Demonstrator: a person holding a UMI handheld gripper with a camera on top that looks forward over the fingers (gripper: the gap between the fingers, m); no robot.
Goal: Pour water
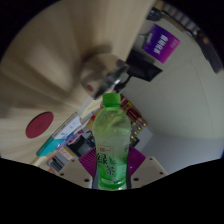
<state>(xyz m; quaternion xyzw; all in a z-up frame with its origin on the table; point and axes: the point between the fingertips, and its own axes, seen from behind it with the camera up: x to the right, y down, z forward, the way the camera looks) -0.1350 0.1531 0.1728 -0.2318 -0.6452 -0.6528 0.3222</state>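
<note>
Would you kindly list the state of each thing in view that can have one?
bottle: upright, green cap on, standing between the fingers.
gripper: closed on the bottle, pads against its lower sides.
purple box: on the surface far beyond the bottle, closed as far as can be seen.

Glossy green plastic bottle [111, 143]; smooth cap [111, 99]

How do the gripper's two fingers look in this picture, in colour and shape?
The gripper has two pale grey fingers with angular, faceted tips. Each bears a magenta pad on its inner face. No cables, markings, hand or sleeve are visible.
</note>
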